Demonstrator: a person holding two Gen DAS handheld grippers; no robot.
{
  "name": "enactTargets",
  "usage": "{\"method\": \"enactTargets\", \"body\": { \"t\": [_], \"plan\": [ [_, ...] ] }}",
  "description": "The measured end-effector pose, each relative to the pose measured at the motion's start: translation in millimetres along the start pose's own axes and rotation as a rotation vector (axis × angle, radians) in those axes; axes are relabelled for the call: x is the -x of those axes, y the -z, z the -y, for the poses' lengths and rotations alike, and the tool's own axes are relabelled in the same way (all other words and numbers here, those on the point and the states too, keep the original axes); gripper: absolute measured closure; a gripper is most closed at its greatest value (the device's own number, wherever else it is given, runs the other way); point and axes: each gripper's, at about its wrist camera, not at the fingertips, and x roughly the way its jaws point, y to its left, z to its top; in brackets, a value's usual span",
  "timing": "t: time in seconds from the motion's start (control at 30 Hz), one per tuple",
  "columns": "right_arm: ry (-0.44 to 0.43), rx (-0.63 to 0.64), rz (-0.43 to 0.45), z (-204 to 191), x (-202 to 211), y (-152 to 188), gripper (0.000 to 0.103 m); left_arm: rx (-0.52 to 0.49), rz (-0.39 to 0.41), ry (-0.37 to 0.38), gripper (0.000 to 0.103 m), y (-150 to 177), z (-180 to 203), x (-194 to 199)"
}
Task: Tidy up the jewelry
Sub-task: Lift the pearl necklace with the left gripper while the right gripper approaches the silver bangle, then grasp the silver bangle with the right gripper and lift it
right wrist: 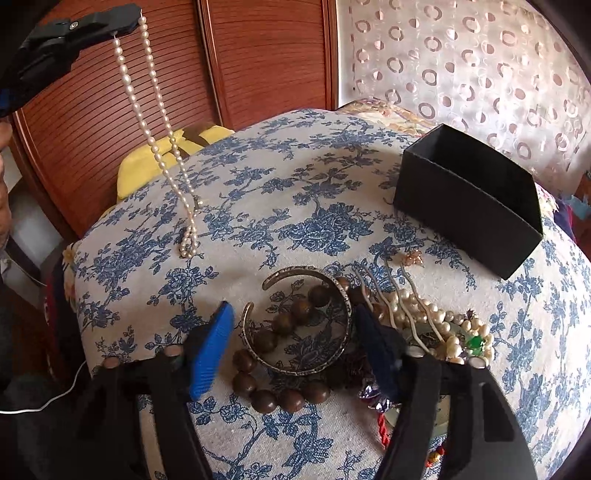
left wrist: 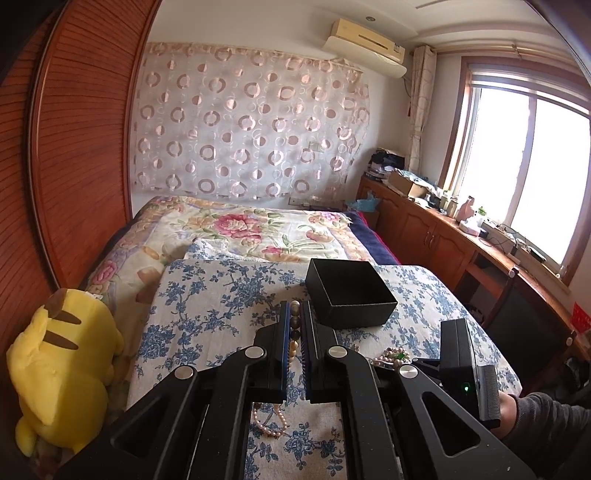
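The left gripper (left wrist: 294, 314) was clamped on a pearl necklace (right wrist: 155, 110), its jaws pressed nearly together with beads showing in the narrow gap between the blue pads. In the right wrist view that gripper (right wrist: 129, 22) sat high at the upper left, and the necklace hung from it in a long double strand, the lower end resting on the blue floral cloth (right wrist: 295, 184) that covered the work surface. The right gripper (right wrist: 291, 332) hovered low over a heap of jewelry, its jaws standing apart with nothing pinched; the blue-padded finger (right wrist: 210, 350) lay to the left of a metal cuff bracelet (right wrist: 306, 325) and the dark finger to its right, so the cuff sat between them without either pad visibly pressing on it. A wooden bead bracelet (right wrist: 280, 354) ran through and around the open cuff, its beads touching it. Just right of the cuff lay a tangle of pearl strands (right wrist: 443, 328) with a green stone (right wrist: 474, 341) among them. An open black box (right wrist: 469, 199) stood on the cloth beyond the heap, toward the upper right, apart from the jewelry. A yellow plush toy (left wrist: 62, 373) rested beside the cloth, against the wooden wardrobe doors (left wrist: 74, 147).
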Motion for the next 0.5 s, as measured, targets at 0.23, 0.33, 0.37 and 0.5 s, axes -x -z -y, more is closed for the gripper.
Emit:
{"method": "enactTargets", "body": {
  "t": [0.23, 0.33, 0.37, 0.5],
  "plan": [
    [-0.029, -0.009, 0.029, 2.1, 14.2, -1.5, 0.042, -0.018, -0.011, 0.005, 0.099, -4.2, 6.5, -10.6],
    [-0.020, -0.008, 0.055, 4.5, 26.6, -5.3, 0.042, -0.025, -0.003, 0.012, 0.099, -11.3, 10.4, -13.0],
    [-0.015, -0.008, 0.063, 6.9, 31.4, -6.8, 0.042, -0.028, 0.000, 0.013, 0.099, -13.6, 11.7, -13.4],
    [0.012, -0.016, 0.086, 21.7, 44.2, -13.7, 0.042, -0.050, 0.019, 0.020, 0.099, -25.9, 20.1, -15.3]
  ]
}}
